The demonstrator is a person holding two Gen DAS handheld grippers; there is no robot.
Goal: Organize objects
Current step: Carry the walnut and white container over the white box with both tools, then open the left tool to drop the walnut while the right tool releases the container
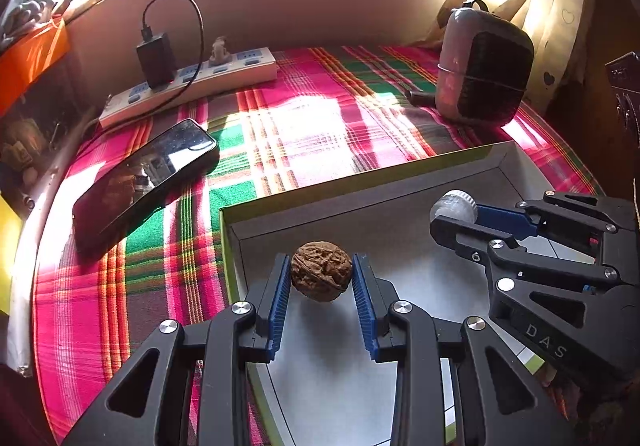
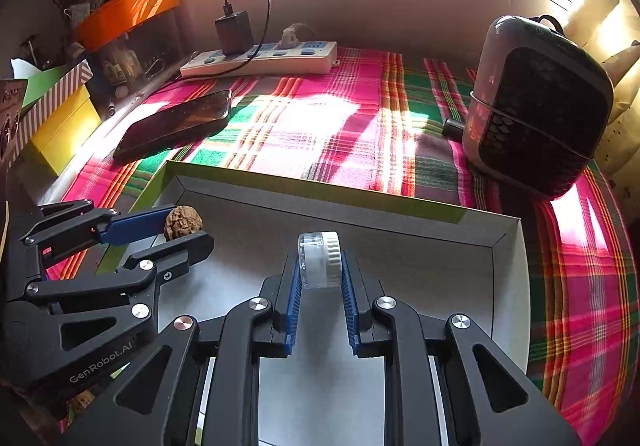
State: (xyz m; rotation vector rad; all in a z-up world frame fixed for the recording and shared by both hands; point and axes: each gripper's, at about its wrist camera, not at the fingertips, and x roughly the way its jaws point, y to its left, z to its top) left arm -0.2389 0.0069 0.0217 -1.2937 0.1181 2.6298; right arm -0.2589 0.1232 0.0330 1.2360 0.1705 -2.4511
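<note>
Pinching a walnut [image 1: 322,271] — left gripper [image 1: 321,278] over the box [image 1: 360,190].

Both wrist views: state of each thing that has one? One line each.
left gripper: shut on walnut, over the box
walnut: held between blue fingers, above box floor
right gripper: shut on small jar
small jar: held on its side, white cap on
box: open, lidless
phone: screen dark, lying flat
charger: plugged into power strip
</note>
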